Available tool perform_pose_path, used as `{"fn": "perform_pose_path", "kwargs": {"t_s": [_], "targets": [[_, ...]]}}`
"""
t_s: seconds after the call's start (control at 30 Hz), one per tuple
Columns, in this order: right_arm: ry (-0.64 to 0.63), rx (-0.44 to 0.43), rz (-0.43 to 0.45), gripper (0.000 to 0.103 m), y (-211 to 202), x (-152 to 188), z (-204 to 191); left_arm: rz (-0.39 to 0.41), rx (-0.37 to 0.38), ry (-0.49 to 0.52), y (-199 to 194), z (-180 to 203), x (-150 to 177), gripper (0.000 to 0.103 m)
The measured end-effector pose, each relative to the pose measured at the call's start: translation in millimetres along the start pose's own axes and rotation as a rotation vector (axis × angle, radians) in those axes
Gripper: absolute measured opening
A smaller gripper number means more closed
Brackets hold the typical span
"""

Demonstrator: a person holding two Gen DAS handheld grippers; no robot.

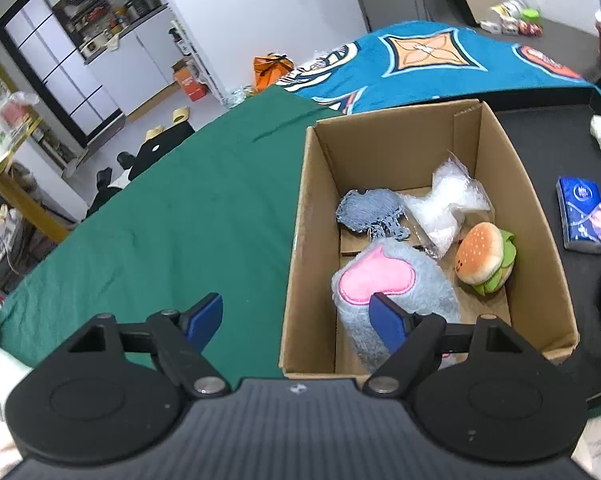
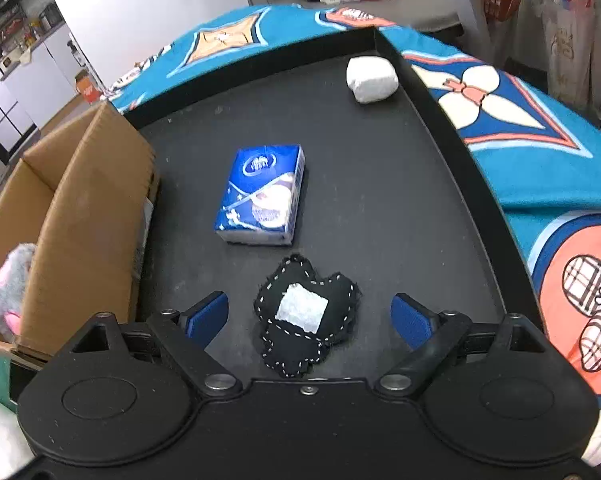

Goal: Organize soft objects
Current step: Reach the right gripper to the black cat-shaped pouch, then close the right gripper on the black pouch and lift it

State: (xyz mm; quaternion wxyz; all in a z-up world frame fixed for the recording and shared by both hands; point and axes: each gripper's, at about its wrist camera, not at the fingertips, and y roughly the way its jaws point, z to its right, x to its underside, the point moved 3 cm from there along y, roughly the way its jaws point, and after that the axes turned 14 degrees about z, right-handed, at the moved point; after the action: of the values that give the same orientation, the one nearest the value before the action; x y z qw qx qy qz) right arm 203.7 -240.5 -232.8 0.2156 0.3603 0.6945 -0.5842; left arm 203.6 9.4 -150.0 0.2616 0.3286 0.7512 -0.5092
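Cardboard box (image 1: 496,184) stands open-topped at the edge of the black tray (image 2: 380,184), apparently serving as the collection bin; it already holds 4 soft items: a grey plush with pink patch (image 1: 384,276), a burger plush (image 1: 485,256), a blue knitted piece (image 1: 370,210) and a clear plastic bag of white filling (image 1: 448,200); 3 items remain on the tray: black stitched cushion (image 2: 306,312), blue tissue pack (image 2: 260,196), white wrapped bundle (image 2: 371,79), so sorting looks about half done; left gripper (image 1: 300,320) straddles the box's near wall, jaws wide apart, nothing held, one finger over the grey plush, contact unclear; right gripper (image 2: 310,316) hovers over the black cushion, which lies between its widely spread jaws, pads not touching; likely the next pick.
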Motion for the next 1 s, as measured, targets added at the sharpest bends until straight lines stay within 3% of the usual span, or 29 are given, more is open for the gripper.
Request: {"fn": "perform_pose_path", "kwargs": {"t_s": [0.07, 0.17, 0.2, 0.3, 0.6, 1.0], "targets": [[-0.002, -0.011, -0.011, 0.078, 2, 2, 0, -0.005, 0.004, 0.028, 0, 2, -2, 0.08], [-0.009, -0.035, -0.018, 0.056, 1, 3, -2, -0.014, -0.001, 0.062, 1, 1, -3, 0.08], [-0.013, -0.041, -0.017, 0.042, 1, 3, -2, -0.021, -0.007, 0.06, 2, 0, -2, 0.08], [0.009, -0.071, -0.019, 0.033, -1, 4, 0, -0.031, -0.017, 0.064, 1, -2, -1, 0.08], [0.044, -0.112, 0.001, 0.032, -10, 1, 4, -0.027, -0.029, 0.121, -3, 6, -4, 0.08], [0.01, -0.155, 0.043, 0.032, -23, -12, -8, -0.026, 0.018, 0.095, 0, -1, -1, 0.08]]}}
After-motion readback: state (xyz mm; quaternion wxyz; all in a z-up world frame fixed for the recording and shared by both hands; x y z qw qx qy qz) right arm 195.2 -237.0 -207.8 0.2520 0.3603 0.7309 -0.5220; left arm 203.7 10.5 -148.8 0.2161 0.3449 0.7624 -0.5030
